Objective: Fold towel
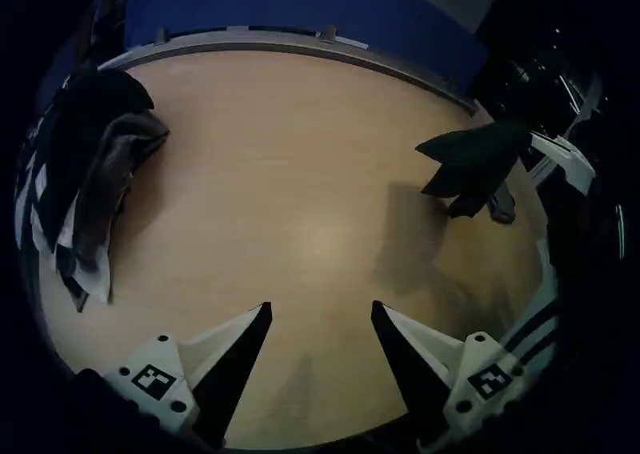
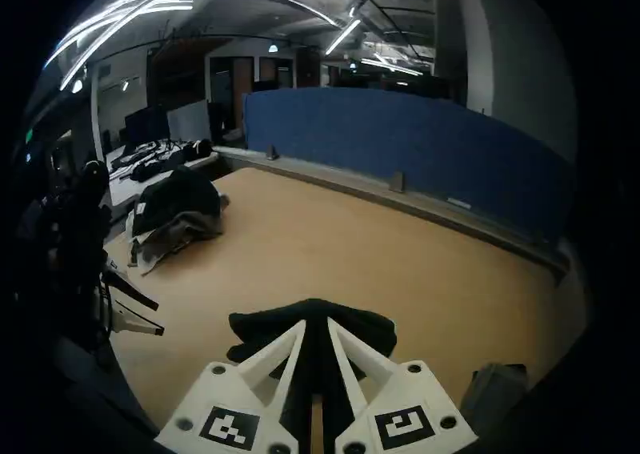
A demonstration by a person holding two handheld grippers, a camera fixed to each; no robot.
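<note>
We've got the big wooden counter (image 1: 304, 174) with a heap of dark and grey cloths (image 1: 96, 174) over on its left side. Our right claw (image 2: 317, 326) is clamped on the dark towel (image 2: 368, 330) near the counter's right edge, and the left claw (image 1: 320, 318) hangs spread wide, gripping nothing.

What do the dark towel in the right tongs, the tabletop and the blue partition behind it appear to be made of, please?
The dark towel looks like soft matte cloth: it hangs in limp folds from the right tongs. The tabletop looks like light wood or laminate, smooth with a faint sheen. The blue partition seems fabric-covered, matte and even, though that is uncertain.
</note>
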